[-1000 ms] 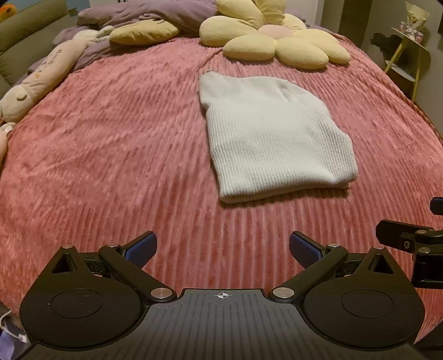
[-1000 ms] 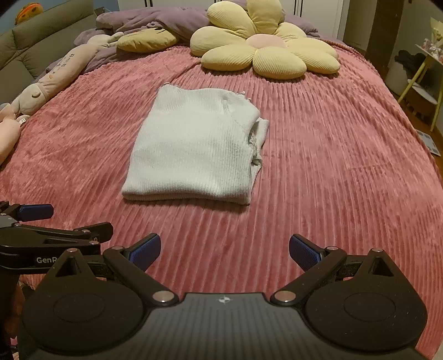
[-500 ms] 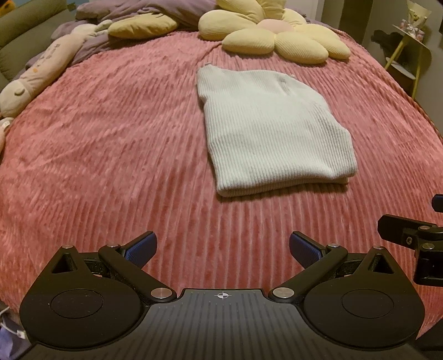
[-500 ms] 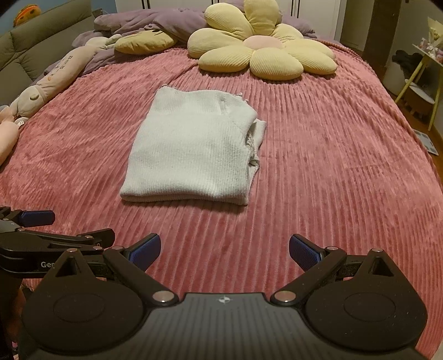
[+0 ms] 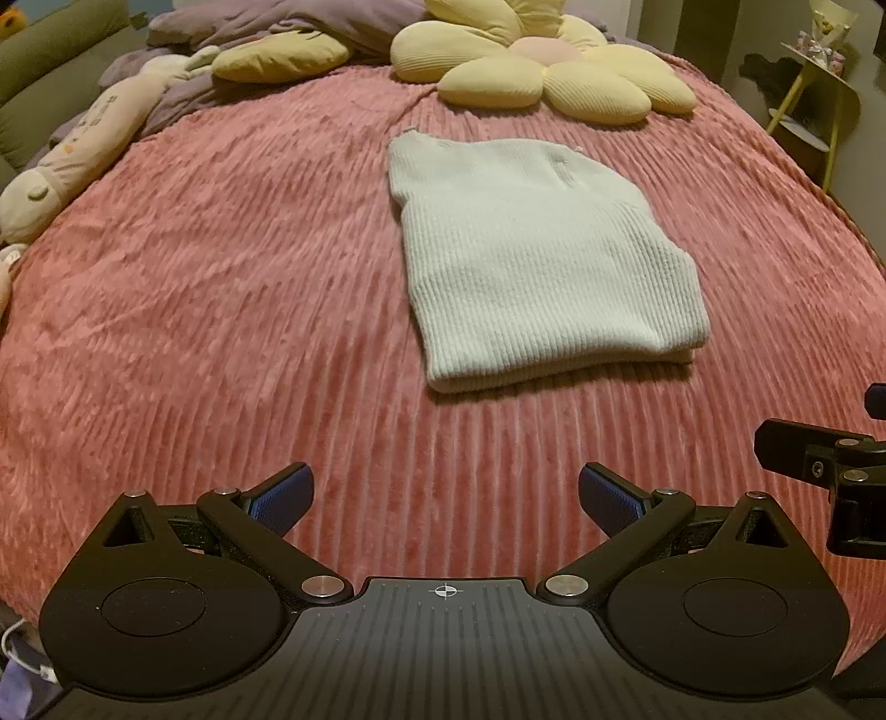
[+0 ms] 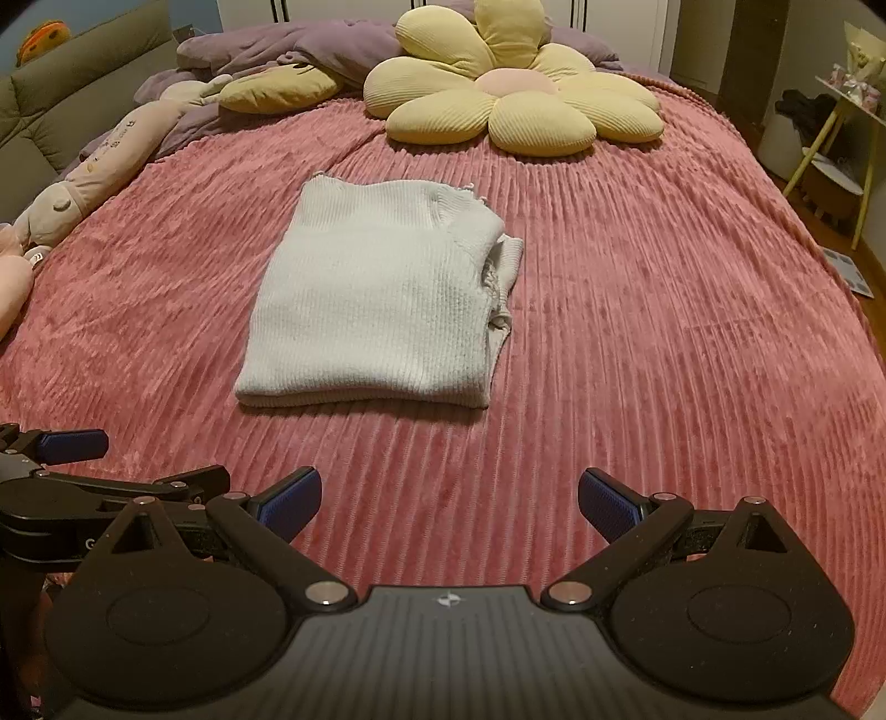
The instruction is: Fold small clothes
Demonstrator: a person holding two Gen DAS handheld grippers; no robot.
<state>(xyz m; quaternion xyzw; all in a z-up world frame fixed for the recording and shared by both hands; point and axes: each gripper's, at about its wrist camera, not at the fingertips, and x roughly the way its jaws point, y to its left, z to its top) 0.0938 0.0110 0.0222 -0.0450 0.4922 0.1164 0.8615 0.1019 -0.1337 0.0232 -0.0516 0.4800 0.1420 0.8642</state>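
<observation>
A white ribbed knit garment [image 5: 542, 260] lies folded into a rectangle on the pink ribbed bedspread [image 5: 221, 310]; it also shows in the right wrist view [image 6: 382, 299], with a bunched edge on its right side. My left gripper [image 5: 443, 495] is open and empty, above the bedspread well in front of the garment. My right gripper [image 6: 449, 498] is open and empty, also in front of the garment. The right gripper's body shows at the right edge of the left wrist view [image 5: 825, 459]. The left gripper shows at the left edge of the right wrist view [image 6: 72, 471].
A yellow flower-shaped pillow [image 6: 515, 94] and a yellow cushion [image 6: 277, 88] lie at the head of the bed with a purple blanket [image 6: 288, 50]. A long plush toy [image 6: 94, 171] lies along the left edge. A small yellow-legged table [image 6: 847, 138] stands to the right.
Both grippers have pulled back slightly from the garment and stay open. The garment lies unmoved.
</observation>
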